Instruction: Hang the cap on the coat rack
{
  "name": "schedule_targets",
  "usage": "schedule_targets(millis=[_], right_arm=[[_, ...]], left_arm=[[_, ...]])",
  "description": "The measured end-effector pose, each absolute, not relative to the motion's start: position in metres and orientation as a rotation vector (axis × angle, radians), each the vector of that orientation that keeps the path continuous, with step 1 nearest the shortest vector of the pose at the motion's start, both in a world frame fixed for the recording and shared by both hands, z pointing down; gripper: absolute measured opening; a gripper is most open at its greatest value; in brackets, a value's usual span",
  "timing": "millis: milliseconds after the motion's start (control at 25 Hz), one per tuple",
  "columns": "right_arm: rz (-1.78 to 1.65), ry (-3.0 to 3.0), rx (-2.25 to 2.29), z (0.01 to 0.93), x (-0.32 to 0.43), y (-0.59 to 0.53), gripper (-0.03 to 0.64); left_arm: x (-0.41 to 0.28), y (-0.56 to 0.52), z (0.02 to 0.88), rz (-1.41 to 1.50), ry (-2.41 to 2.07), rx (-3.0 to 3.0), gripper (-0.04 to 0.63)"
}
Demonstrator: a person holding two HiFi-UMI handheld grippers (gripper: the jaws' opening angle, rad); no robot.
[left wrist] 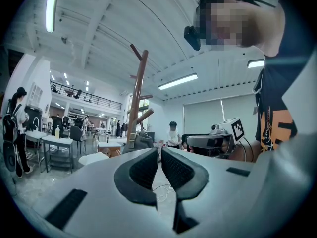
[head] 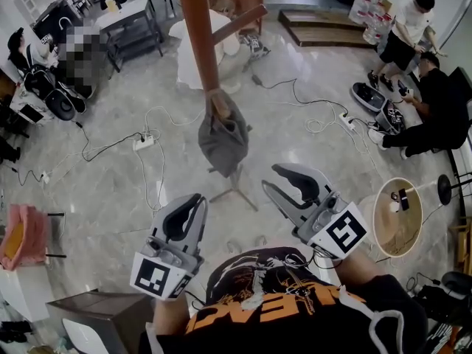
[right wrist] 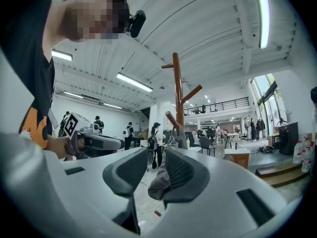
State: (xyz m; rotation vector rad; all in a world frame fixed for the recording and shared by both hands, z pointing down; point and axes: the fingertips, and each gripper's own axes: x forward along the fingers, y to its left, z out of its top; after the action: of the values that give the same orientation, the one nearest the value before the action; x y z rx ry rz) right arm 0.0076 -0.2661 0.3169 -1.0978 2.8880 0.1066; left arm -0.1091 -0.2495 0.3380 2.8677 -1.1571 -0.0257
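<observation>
On a low peg of the coat rack (head: 198,28) hangs the grey cap (head: 223,135) — hung, I judge. So I keep both tools near my chest: right gripper (head: 271,178) half-open and empty, left gripper (head: 198,201) all but closed — on nothing.

Coat rack (head: 198,28) top beyond the head view's upper edge.

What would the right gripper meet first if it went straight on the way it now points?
Probably the grey cap on the coat rack, seen beyond the open jaws of the right gripper; the way there looks free, though depth is unclear.
</observation>
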Motion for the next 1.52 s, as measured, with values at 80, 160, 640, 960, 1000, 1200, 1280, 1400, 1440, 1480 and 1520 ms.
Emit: schedule_targets(millis=[80, 160, 640, 960, 1000, 1200, 1280, 1400, 1440, 1480, 1520], right_arm=[[0.116, 2.899, -1.092, 0.318, 0.007, -0.264, 0.104], [0.109, 2.888, -1.093, 0.316, 0.005, -0.263, 0.084], [0.103, 2.868, -1.142, 0.320, 0.006, -0.261, 0.015], [0.095, 2.861, -1.121, 0.319, 0.009, -0.261, 0.014], [0.087, 2.851, -1.125, 0.318, 0.008, -0.262, 0.014], [0.113, 2.834, -1.164, 0.318, 0.009, -0.268, 0.014], [0.124, 2.826, -1.185, 0.318, 0.011, -0.270, 0.014], [0.124, 2.830, -1.197, 0.320, 0.013, -0.274, 0.014], [0.122, 2.834, -1.198, 0.321, 0.013, -0.275, 0.014], [0.120, 2.837, -1.199, 0.321, 0.013, -0.276, 0.014], [0.118, 2.838, -1.200, 0.320, 0.012, -0.276, 0.014]], left_arm=[[-0.109, -0.250, 0.338, -0.025, -1.152, 2.869, 0.046], [-0.109, -0.250, 0.338, -0.029, -1.147, 2.871, 0.046], [-0.107, -0.249, 0.344, -0.017, -1.121, 2.871, 0.046], [-0.106, -0.253, 0.344, -0.017, -1.114, 2.875, 0.046], [-0.107, -0.254, 0.344, -0.017, -1.112, 2.876, 0.046], [-0.108, -0.259, 0.344, -0.017, -1.109, 2.875, 0.046], [-0.108, -0.261, 0.346, -0.011, -1.113, 2.871, 0.046], [-0.108, -0.264, 0.349, -0.009, -1.115, 2.864, 0.046], [-0.107, -0.264, 0.349, -0.011, -1.114, 2.864, 0.046], [-0.107, -0.265, 0.348, -0.013, -1.114, 2.864, 0.046], [-0.107, -0.266, 0.348, -0.013, -1.114, 2.865, 0.046]])
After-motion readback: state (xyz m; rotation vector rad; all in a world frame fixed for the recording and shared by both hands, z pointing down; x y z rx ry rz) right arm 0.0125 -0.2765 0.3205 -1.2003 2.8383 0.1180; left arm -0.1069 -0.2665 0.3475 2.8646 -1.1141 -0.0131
